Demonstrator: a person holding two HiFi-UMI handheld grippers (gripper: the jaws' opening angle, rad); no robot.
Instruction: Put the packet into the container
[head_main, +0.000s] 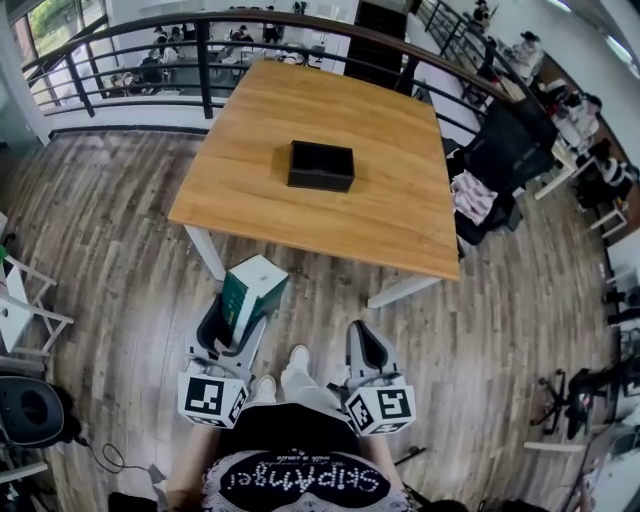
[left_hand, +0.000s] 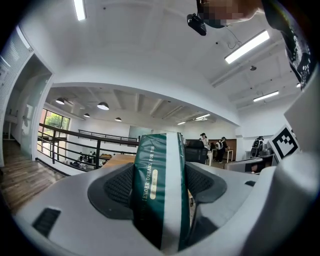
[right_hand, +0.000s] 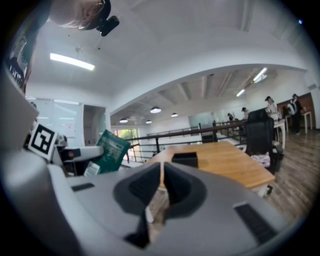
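Packet (head_main: 250, 295), green with a white band and pale lettering down one side, pinched between the left tongs (head_main: 233, 322), dark ribbed pads pressing on its two broad faces, upper part sticking out well past the tips. Held over the wooden plank floor (head_main: 120, 250), short of the near edge of the desk (head_main: 390, 215) and close to its white front leg (head_main: 205, 250), so well apart from the container (head_main: 321, 166). Container a black rectangular box, lying flat near the middle of the pale wooden desk. Right tongs (head_main: 365, 342) level with the left ones, near the person's white shoes (head_main: 282, 372), pads pressed together, only a thin slit between them and nothing caught in it. Seen from the right gripper view, packet off to the left and tilted, container straight ahead on the desk beyond the tips. Marker cubes (head_main: 212, 398) at the rear of both grippers, close to the person's body. Beyond the desk a dark curved railing (head_main: 200, 50); at the desk's right side a black chair (head_main: 510, 150) with cloth draped over it; at the far left edge a white chair (head_main: 25, 305).
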